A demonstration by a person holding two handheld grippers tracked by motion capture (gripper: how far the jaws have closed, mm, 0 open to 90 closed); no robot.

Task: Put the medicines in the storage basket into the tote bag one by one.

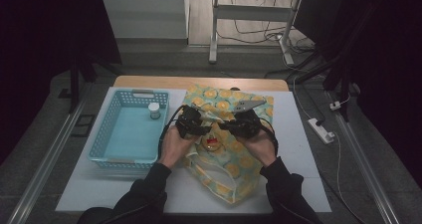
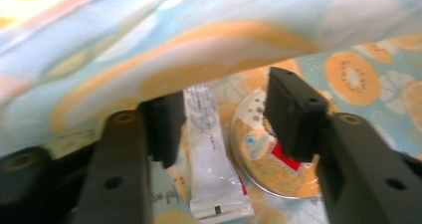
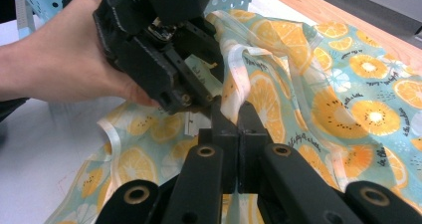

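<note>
pinching bag fabric (image 3: 239, 84), right jaws seemingly closed

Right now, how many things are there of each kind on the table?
Fruit-print bags: 1
Blue baskets: 1
Small bottles in the basket: 1
White sachets in the bag: 1
Round sealed cups in the bag: 1
Total: 5

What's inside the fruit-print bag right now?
Inside the bag, the left gripper view shows a white sachet lying beside a round lidded cup. The lifted fabric hides whatever lies deeper in the bag.
</note>
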